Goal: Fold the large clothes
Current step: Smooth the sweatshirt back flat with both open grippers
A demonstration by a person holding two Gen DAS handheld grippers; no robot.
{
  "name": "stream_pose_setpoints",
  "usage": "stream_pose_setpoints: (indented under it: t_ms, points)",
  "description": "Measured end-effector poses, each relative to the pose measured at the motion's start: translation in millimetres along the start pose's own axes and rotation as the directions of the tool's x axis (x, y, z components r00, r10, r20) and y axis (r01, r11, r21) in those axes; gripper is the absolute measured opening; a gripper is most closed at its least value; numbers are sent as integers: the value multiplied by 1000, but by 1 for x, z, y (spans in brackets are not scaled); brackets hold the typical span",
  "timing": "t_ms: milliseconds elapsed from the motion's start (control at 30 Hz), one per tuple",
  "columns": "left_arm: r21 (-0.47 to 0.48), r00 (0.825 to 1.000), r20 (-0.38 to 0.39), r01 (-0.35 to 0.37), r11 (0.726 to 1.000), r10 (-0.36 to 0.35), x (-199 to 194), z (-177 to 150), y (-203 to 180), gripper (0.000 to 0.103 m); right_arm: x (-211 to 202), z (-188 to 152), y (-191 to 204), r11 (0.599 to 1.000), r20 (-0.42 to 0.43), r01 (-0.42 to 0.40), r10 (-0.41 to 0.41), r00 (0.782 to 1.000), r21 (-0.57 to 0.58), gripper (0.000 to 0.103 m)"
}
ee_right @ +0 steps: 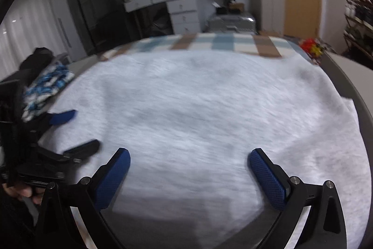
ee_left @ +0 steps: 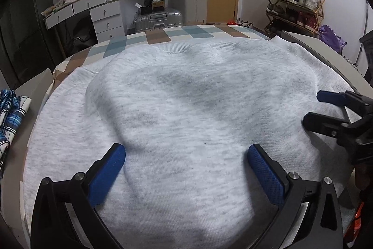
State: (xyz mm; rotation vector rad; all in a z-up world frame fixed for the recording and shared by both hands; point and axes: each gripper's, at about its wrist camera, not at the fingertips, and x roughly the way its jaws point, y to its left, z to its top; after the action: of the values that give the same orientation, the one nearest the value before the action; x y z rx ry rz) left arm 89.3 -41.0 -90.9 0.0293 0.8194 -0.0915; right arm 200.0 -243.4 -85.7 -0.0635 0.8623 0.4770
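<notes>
Left gripper [ee_left: 186, 155] & right gripper [ee_right: 188, 160] both spread wide, side by side, nothing held.

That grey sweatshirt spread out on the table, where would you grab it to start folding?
Probably by a side edge of the grey sweatshirt, coming in low from the side. It lies flat with its ribbed collar at the far end, so only the edges give the open left gripper and right gripper something to pinch.

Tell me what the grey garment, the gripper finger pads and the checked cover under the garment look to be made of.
Grey garment: soft heathered knit, likely cotton-blend fleece; flecked surface, ribbed edge at the far side.
Left gripper finger pads: blue, matte, probably rubber or textured plastic; fine dimpled grid.
Checked cover: seemingly woven cloth, flat printed squares; weave too small to confirm.
</notes>
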Motion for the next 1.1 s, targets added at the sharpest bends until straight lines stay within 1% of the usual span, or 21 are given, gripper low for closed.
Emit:
stream_pose_setpoints:
  t_ms: [200,400,500,600,700,800,967,1100]
  points:
    - [-1,1000,0,-4,1000,4,0,-1,-8,102,1,0,5,1000,-3,30,-30,1000,-7,103]
    - [-2,1000,0,-2,1000,2,0,-1,-8,102,-1,-1,5,999,-8,36,-36,999,-10,103]
    - [-2,1000,1,-2,1000,2,-1,-1,-9,102,-3,-2,6,999,-40,43,-44,998,-25,103]
    - [-4,1000,1,1,1000,-1,-1,-1,-9,102,-6,-4,11,994,-90,58,-66,994,-95,103]
    - [-5,1000,1,2,1000,-2,-1,-1,-9,102,-8,-10,10,994,-93,54,-63,994,-98,103]
    - [-4,1000,0,1,1000,-1,-1,-1,-9,102,-8,-21,3,998,-55,11,-14,998,-60,103]
    - [-5,1000,0,3,1000,-3,0,0,-8,102,-21,-23,3,993,-92,-28,17,996,-117,103]
    - [-5,1000,-1,3,1000,-3,0,0,-8,102,-37,-37,-4,977,-66,-122,112,991,-173,103]
